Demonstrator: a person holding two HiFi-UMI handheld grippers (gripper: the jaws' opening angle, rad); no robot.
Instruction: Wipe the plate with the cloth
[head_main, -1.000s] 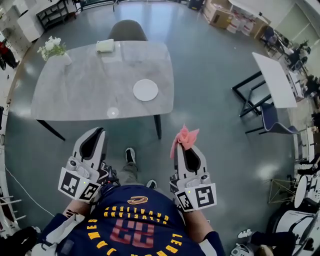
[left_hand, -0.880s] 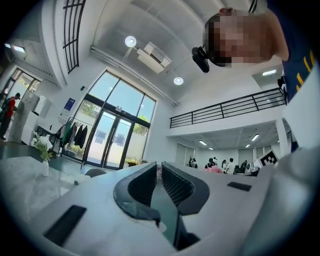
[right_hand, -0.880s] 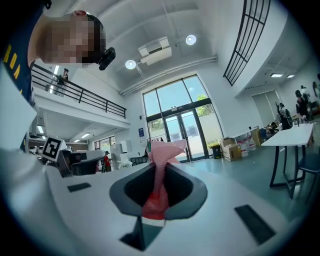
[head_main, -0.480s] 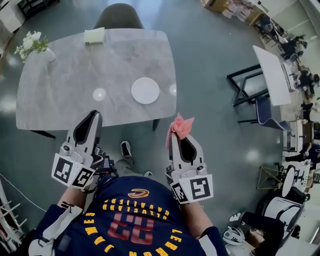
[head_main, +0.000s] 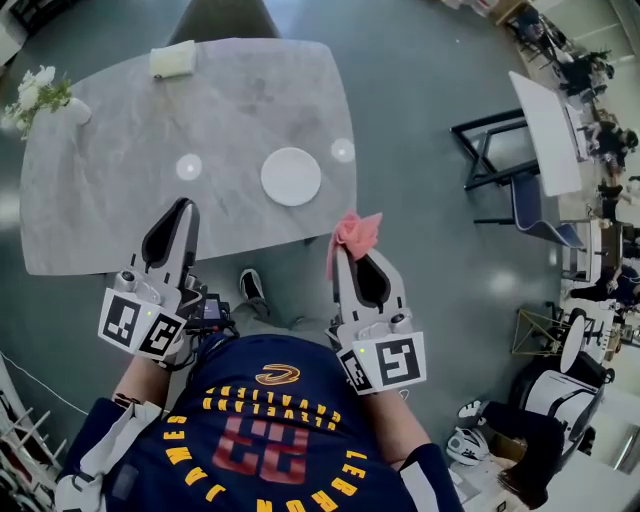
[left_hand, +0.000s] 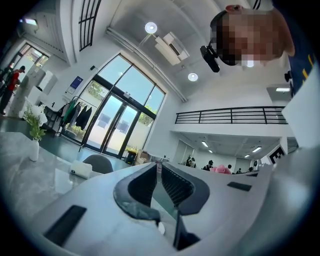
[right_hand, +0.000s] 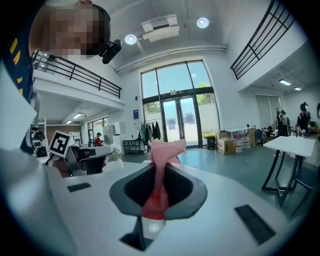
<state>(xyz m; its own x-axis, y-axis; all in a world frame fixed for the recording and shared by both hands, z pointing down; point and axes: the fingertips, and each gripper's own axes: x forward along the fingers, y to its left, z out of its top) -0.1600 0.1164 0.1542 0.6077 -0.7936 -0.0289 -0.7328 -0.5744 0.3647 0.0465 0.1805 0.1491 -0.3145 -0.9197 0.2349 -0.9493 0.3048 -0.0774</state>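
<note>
A round white plate (head_main: 291, 176) lies on the grey marble table (head_main: 120, 190), near its front right corner. My right gripper (head_main: 340, 252) is shut on a pink cloth (head_main: 354, 230), held in the air just off the table's front right corner. The cloth (right_hand: 161, 165) bunches up out of the closed jaws in the right gripper view. My left gripper (head_main: 183, 207) hovers over the table's front edge, jaws shut and holding nothing. Both grippers point up and away from the table top in their own views.
On the table stand a vase of white flowers (head_main: 35, 95) at the far left and a pale tissue box (head_main: 172, 59) at the far edge. A chair (head_main: 228, 18) sits behind the table. Another table and chairs (head_main: 540, 130) stand to the right.
I have walked closer to the table: it and the plate have come nearer in the head view. Both grippers kept their grip and now reach the table's front edge.
</note>
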